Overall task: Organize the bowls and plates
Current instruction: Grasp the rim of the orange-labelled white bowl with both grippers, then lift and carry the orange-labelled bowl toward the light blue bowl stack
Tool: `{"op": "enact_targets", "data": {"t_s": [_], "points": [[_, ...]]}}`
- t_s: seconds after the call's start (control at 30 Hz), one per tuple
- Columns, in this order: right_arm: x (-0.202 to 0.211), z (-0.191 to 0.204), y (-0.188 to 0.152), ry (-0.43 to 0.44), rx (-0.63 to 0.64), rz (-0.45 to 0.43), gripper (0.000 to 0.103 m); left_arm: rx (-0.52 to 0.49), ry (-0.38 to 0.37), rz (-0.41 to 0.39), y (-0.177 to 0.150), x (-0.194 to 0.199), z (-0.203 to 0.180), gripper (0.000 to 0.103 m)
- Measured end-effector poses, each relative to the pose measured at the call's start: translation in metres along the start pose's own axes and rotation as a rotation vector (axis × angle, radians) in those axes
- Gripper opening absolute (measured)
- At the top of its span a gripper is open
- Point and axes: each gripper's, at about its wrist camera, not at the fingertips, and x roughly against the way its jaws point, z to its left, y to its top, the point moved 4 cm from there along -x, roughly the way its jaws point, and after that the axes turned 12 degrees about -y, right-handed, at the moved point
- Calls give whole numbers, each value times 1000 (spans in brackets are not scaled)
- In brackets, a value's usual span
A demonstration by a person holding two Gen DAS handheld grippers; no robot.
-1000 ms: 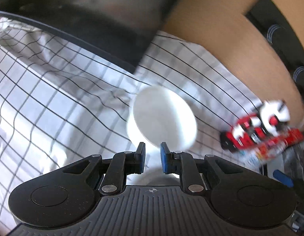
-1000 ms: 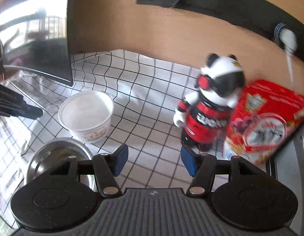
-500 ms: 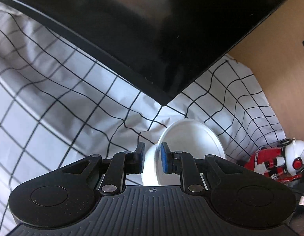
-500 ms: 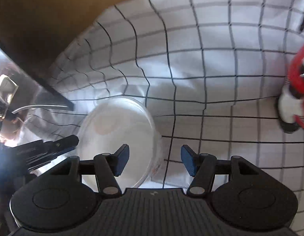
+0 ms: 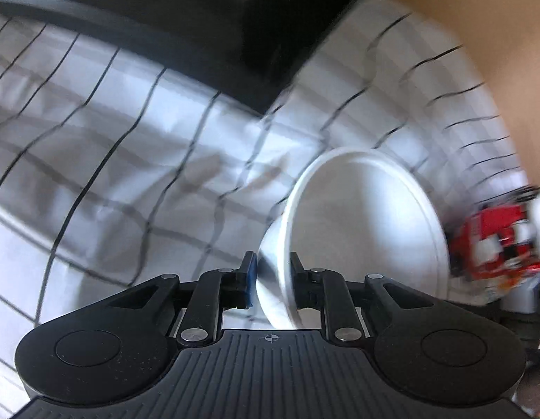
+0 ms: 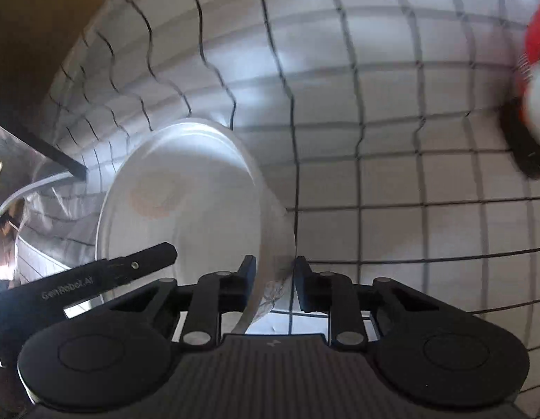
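Early stage — left gripper [image 5: 272,281] and right gripper [image 6: 274,281] fingers both pinch the white bowl [image 6: 186,206] rim; placement still pending.

- The left wrist camera sits just behind the left gripper [image 5: 272,281] and looks forward and down, very close to the white bowl [image 5: 367,223].
- The right wrist camera sits just behind the right gripper [image 6: 274,283], also very close.
- Both views share the bowl and the checked cloth [image 6: 392,181].
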Motion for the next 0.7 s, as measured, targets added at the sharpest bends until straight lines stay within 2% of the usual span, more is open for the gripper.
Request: {"op": "enact_targets", "data": {"t_s": [0.1,0.23,0.33,0.43,0.53,0.7], "points": [[43,-5,-6,24,14,-97,23,-63,-51,-57,1,27,-32,23],[114,-10,-19,31,82,-232,23,-169,-39,-101,-14,70,-88,20],[167,-25,-32,21,144,-309,23,-203,-43,-123,-39,94,-124,20],[207,-50,-56,17,196,-381,23,-215,-83,-132,-69,107,-157,20],[234,-90,-83,23,218,-418,23,-214,-129,-124,-103,111,-186,20],[247,-167,-126,18,206,-393,24,-200,-160,-50,-163,80,-231,20]]}}
